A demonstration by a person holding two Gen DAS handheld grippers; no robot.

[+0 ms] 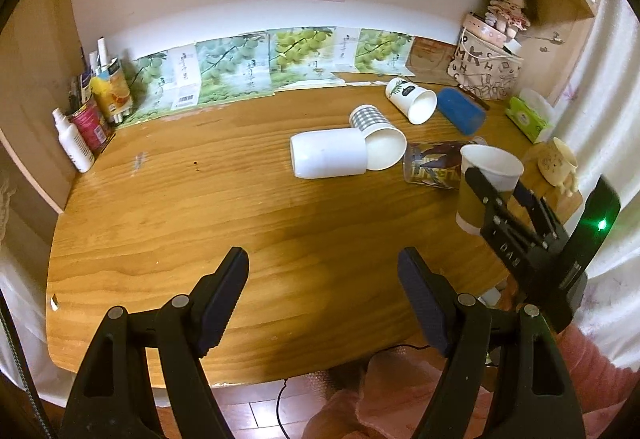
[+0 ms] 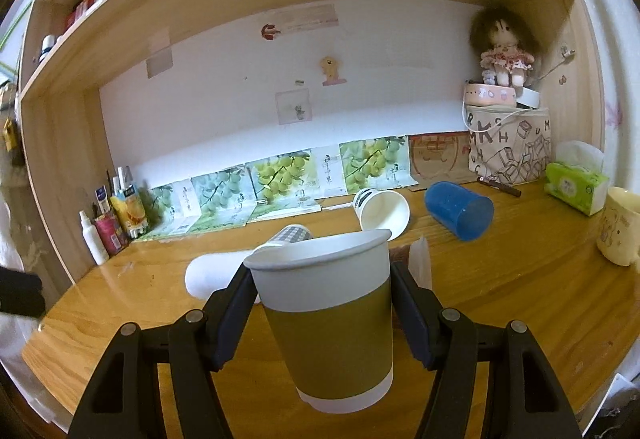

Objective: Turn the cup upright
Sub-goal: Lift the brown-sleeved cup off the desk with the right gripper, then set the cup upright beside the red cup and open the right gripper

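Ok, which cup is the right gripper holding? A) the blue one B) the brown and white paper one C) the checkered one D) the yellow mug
B: the right gripper has its fingers pressed on both sides of the brown and white paper cup, open end up.

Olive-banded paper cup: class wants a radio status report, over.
Right gripper shut on olive-banded paper cup, mouth up, slightly tilted. Left gripper open, holding nothing. Five cups still on their sides on the desk.
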